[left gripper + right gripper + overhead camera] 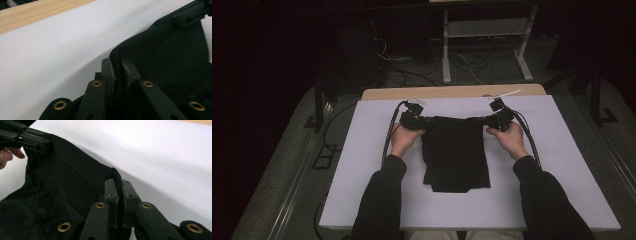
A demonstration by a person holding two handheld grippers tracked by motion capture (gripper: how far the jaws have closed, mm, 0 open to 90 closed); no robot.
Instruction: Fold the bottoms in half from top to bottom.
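Note:
A black cloth (456, 150) lies folded on the white board (562, 165), long side running toward the person. My left gripper (424, 120) pinches its far left corner and my right gripper (486, 120) its far right corner, so the far edge is stretched between them. In the left gripper view the jaws (117, 62) are closed on the cloth's edge (170, 57), with the right gripper (190, 12) farther off. In the right gripper view the jaws (117, 182) clamp the cloth's corner (70, 175), and the left gripper (30, 138) holds the other end beside a hand.
The white board covers a wooden table whose far edge (452, 92) shows beyond it. A white-legged table frame (487, 30) and loose cables (467, 62) stand on the dark floor behind. Bare white board lies left and right of the cloth.

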